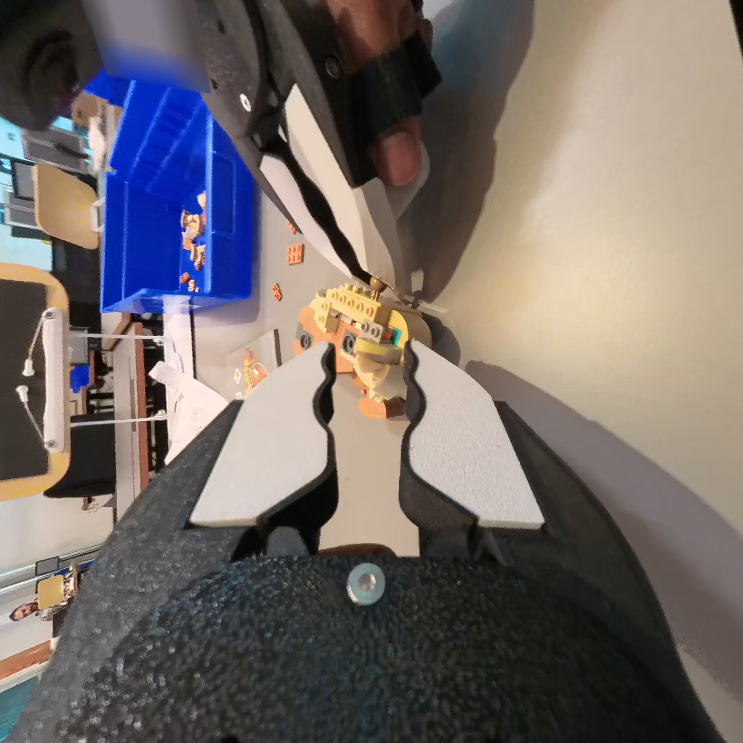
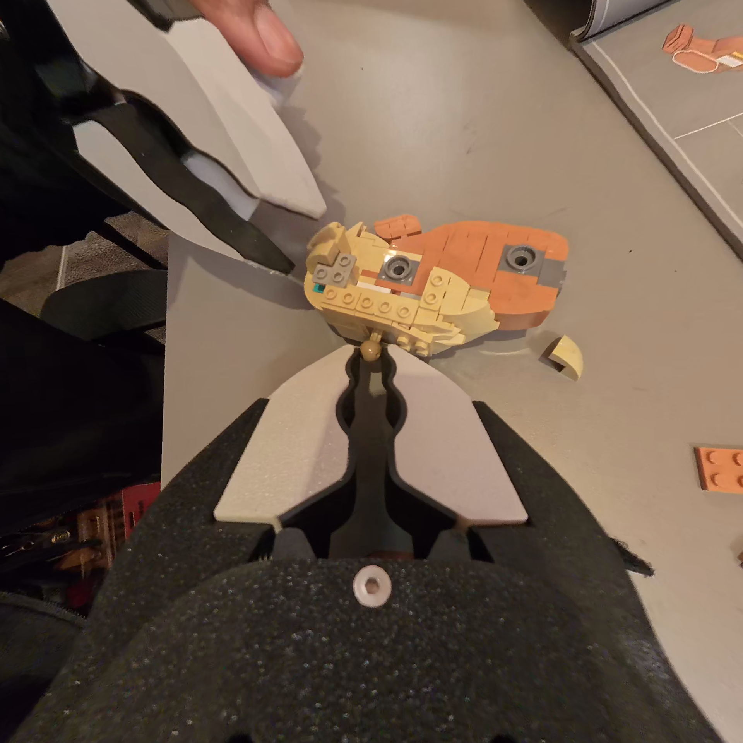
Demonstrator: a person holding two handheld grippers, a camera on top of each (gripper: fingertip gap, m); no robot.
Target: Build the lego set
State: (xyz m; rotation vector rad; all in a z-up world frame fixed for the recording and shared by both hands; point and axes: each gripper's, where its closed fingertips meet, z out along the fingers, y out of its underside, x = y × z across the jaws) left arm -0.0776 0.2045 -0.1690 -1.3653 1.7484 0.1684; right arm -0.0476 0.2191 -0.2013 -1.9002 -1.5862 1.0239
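In the right wrist view the right gripper (image 2: 370,354) is closing its fingertips narrowly on a small tan ball-joint piece (image 2: 370,349) at frame centre; the piece is touching the lower edge of the lego model (image 2: 426,281), apparently plugged into it or about to be. The model is lying just beyond the fingertips, up the frame, with its long axis running left to right: tan section at left, orange section with two grey round-holed plates at right.

The left gripper (image 1: 370,362) is sitting with its fingers part-open, straddling the model's tan end; whether the pads are actually pressing it I cannot tell. In the right view that same gripper is entering from the upper left, its tips just beside the tan end. My judgement: the right one is nearer the joint and is doing the seating, the left bracing.

A loose tan curved slope (image 2: 563,358) is lying lower right of the model on the grey table (image 2: 442,120), and an orange plate (image 2: 719,468) at the right edge.

In the left view a blue bin (image 1: 161,201), upper left, is holding scattered orange and tan bricks (image 1: 195,237).
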